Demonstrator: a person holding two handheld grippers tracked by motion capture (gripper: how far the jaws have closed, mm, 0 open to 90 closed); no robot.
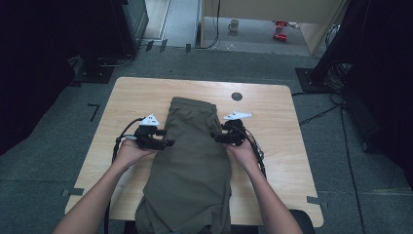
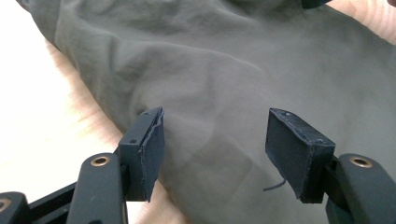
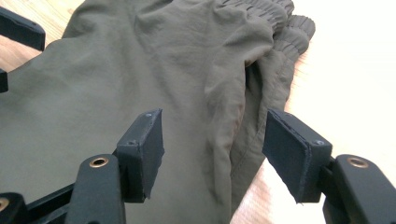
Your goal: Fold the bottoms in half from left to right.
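Observation:
Olive-green trousers (image 1: 195,156) lie folded lengthwise down the middle of a wooden table (image 1: 272,112), waistband at the far end and legs hanging over the near edge. My left gripper (image 1: 165,137) sits at the garment's left edge with its jaws pointing inward. In the left gripper view it (image 2: 215,144) is open, and the cloth (image 2: 224,70) lies beneath the gap, unpinched. At the right edge my right gripper (image 1: 216,136) mirrors it. Its jaws (image 3: 212,144) stand open over a side fold of the trousers (image 3: 140,70), near the elastic waistband (image 3: 280,23).
A dark round cable hole (image 1: 236,96) sits in the tabletop beyond the waistband. Bare wood flanks the trousers on both sides. On the floor behind are a mug (image 1: 234,24), red items (image 1: 280,29), black stands and cables (image 1: 321,114).

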